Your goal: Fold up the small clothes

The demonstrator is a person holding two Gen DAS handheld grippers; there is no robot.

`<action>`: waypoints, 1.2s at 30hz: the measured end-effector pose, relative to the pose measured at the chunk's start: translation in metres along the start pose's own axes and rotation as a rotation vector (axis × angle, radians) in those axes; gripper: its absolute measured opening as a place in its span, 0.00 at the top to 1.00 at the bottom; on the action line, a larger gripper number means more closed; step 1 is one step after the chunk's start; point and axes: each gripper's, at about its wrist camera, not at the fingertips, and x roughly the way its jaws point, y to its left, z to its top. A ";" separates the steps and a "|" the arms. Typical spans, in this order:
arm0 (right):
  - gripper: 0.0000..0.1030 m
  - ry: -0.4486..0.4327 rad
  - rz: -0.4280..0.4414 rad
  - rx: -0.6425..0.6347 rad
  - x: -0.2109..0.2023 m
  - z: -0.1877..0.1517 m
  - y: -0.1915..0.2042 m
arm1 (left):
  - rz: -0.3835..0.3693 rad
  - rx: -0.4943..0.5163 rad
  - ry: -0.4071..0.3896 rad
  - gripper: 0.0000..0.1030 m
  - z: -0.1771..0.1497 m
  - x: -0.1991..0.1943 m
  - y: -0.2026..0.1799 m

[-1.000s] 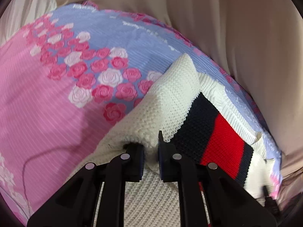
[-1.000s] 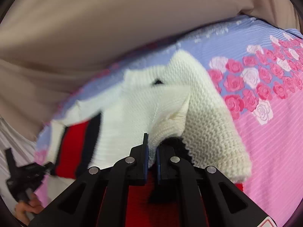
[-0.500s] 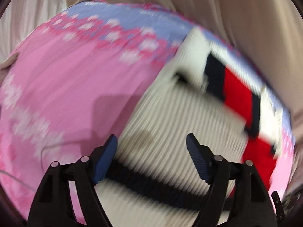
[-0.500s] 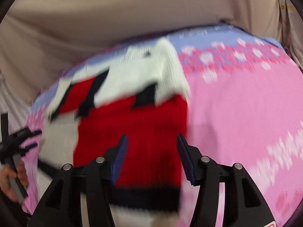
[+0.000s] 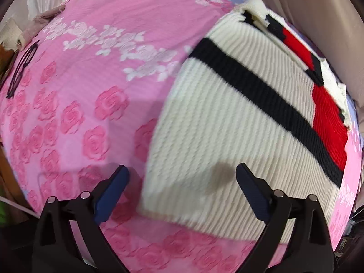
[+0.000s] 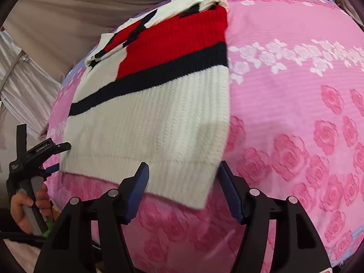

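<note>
Your left gripper hangs with its jaws spread wide and nothing between them, poised over the near left corner of the sweater, which lies flat on the pink rose-patterned bedspread with its sleeves already laid over the upper body near the collar. From that side, the white ribbed hem is the edge nearest you, and the left border of the knit runs just inside your left finger, so bring the jaws down squarely across that corner and take both layers, not only the top one. Moving across, the black stripe runs the width of the body and makes a fair guide for where the fold should land. Your right gripper is likewise wide apart and empty, hovering at the near right corner of the sweater, where the hem looks slightly lifted off the bedspread; slide the lower finger under that raised edge. Close both grips at matching points, lift evenly, and carry the hem toward the collar so the sides stay aligned; this chunky knit will likely sag in the middle if your hands drift together.
</note>
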 end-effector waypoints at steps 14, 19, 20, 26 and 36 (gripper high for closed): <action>0.91 -0.137 0.098 0.002 -0.031 0.026 0.015 | -0.259 -0.015 0.010 0.89 0.015 -0.033 -0.004; 0.92 -0.142 0.063 -0.035 -0.067 0.015 0.007 | -0.286 0.026 0.034 0.89 -0.010 -0.062 0.001; 0.92 -0.130 0.056 -0.036 -0.072 0.011 0.002 | -0.286 0.035 0.045 0.89 -0.016 -0.067 0.003; 0.92 -0.045 0.021 -0.065 -0.098 -0.014 -0.013 | -0.252 0.116 0.149 0.89 -0.060 -0.083 0.004; 0.92 0.052 0.069 -0.134 -0.171 -0.042 0.000 | -0.259 0.153 0.109 0.89 -0.055 -0.154 -0.002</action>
